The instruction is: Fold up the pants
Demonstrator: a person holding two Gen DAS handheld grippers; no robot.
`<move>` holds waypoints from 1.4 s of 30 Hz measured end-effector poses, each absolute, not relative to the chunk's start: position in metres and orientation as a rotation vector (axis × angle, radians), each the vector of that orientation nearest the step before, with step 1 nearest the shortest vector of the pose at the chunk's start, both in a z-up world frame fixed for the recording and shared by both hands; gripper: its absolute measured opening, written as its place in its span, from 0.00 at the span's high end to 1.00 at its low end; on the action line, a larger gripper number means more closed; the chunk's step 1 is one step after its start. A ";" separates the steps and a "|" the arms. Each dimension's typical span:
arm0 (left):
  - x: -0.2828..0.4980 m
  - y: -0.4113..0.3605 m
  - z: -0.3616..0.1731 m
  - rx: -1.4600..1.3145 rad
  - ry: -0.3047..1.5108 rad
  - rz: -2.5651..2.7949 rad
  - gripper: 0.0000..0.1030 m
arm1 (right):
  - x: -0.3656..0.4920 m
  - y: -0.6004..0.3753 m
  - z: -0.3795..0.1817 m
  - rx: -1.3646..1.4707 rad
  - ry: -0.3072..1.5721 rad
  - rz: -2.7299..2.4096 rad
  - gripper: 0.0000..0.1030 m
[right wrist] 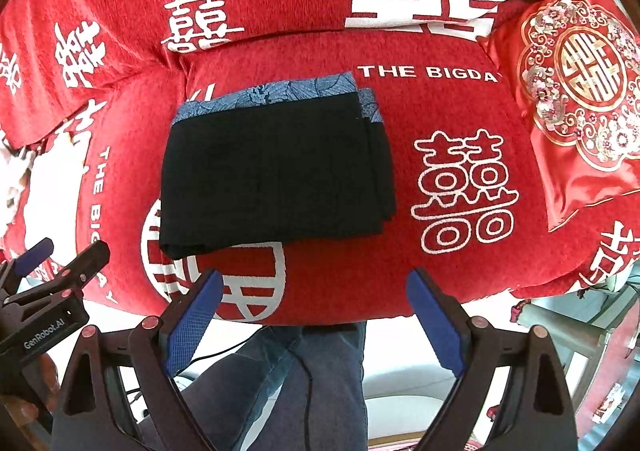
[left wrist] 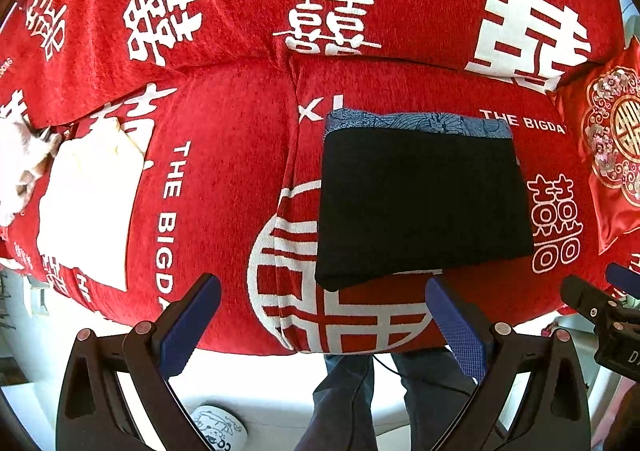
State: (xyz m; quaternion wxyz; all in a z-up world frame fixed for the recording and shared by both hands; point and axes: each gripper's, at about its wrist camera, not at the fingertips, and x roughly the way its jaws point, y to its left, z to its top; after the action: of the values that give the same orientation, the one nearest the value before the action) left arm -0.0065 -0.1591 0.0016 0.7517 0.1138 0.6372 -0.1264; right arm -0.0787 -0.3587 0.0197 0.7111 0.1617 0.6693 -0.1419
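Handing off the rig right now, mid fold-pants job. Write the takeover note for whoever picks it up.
Left gripper: open, empty, held off the sofa's front edge.
Right gripper: open, empty, beside it.
Black pants: folded into a flat rectangle on the red sofa cushion, lying on a blue patterned garment.
Done: the fold looks complete.
Left: perhaps square the stepped right-hand layers; otherwise nothing visible.
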 end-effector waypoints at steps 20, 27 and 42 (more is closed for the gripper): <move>-0.016 -0.163 0.013 0.251 1.387 -0.268 0.00 | -0.083 -0.356 0.030 0.367 1.471 -0.302 0.08; -0.017 -0.165 0.015 0.256 1.385 -0.273 0.00 | -0.082 -0.356 0.032 0.367 1.466 -0.298 0.08; -0.017 -0.164 0.016 0.278 1.381 -0.296 0.00 | -0.083 -0.356 0.032 0.365 1.464 -0.298 0.08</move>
State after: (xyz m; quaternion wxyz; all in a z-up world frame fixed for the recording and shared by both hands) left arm -0.0175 -0.1641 0.0157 0.7520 0.1272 0.6324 -0.1353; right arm -0.0833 -0.3562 0.0319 0.7185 0.1649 0.6621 -0.1348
